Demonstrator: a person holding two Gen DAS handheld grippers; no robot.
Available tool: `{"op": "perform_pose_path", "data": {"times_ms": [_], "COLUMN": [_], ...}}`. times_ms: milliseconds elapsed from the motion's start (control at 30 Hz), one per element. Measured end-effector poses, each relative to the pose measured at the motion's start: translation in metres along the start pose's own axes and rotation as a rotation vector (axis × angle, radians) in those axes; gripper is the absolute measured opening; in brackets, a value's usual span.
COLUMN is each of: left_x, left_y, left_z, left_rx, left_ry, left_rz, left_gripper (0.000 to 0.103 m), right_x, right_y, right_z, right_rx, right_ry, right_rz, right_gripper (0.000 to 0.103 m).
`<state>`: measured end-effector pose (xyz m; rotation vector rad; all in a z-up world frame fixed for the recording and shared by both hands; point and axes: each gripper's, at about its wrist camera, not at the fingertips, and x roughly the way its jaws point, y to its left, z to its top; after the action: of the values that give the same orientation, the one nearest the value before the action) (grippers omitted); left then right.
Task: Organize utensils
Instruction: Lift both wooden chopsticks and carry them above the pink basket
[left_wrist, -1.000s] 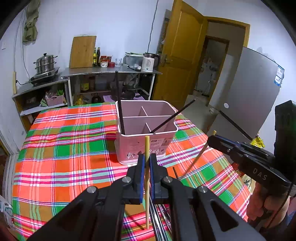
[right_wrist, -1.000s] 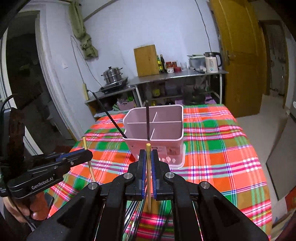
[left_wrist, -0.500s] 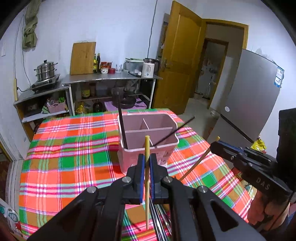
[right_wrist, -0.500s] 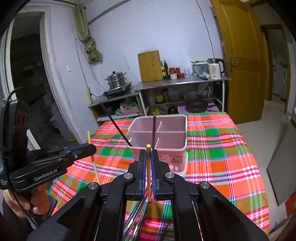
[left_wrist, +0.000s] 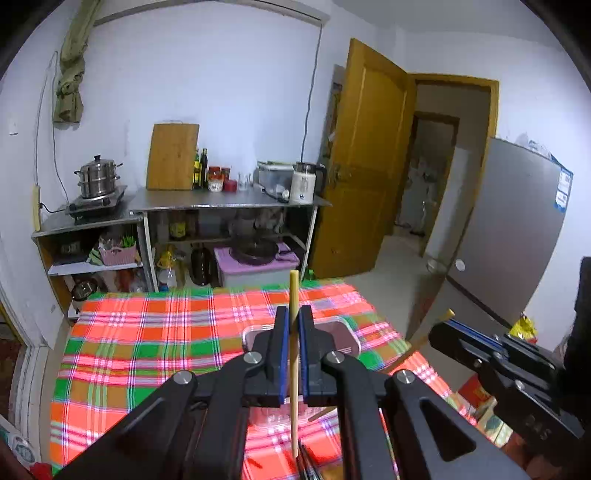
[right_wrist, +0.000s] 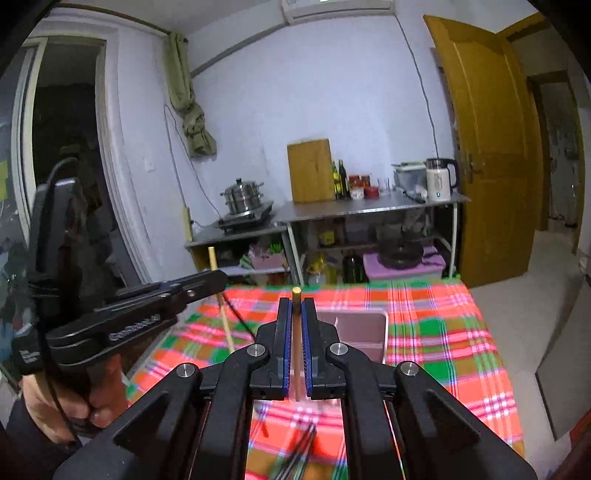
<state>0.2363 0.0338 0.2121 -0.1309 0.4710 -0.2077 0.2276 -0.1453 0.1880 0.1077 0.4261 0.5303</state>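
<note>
caddy (right_wrist: 364, 332) behind jaws — chopsticks (right_wrist: 297, 456) below

Both wrist views look forward over the plaid table (left_wrist: 147, 350) (shared) toward the kitchen shelves (right_wrist: 369, 206).

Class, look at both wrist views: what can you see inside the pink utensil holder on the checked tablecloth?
Little. The pink utensil holder shows a divider and dim inner walls; one dark stick leans out. The right gripper and its wooden chopstick cover the rest.

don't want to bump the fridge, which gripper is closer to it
Right. The right gripper is at the fridge side of the table, in front of it; the left gripper is farther off, over the table's middle.
</note>
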Motion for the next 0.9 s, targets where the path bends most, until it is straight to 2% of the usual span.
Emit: {"op": "perform_pose_path", "data": {"times_ms": [133, 300, 567, 733, 900], "left_x": [0.011, 0.028, 0.053, 0.053, 0.035], "left_y": [0.001, 0.004, 0.009, 0.014, 0.018], "left_z": [0.016, 0.019, -0.002, -0.006, 0.009], "left_rx": [0.009, 0.011, 0.023, 0.009, -0.031], "left_ry": [-0.047, -0.072, -0.032, -0.052, -0.108], "left_rz": [0.006, 0.019, 0.055, 0.091, 0.043], "left_gripper": [0.006, 0.006, 0.006, 0.006, 0.006], "right_x": [0.003, 0.017, 0.041, 0.052, 0.055], "right_y": [-0.001, -0.003, -0.01, -0.015, -0.022], "right_z": [0.015, 0.021, 0.007, -0.003, -0.003], "right_rx": [0.006, 0.004, 0.012, 0.017, 0.031], "right_ry": [-0.034, -0.042, 0.013, 0.048, 0.054], "right_rz": [0.001, -0.015, -0.034, -0.052, -0.057], "right_gripper": [0.005, 0.005, 0.005, 0.005, 0.005]}}
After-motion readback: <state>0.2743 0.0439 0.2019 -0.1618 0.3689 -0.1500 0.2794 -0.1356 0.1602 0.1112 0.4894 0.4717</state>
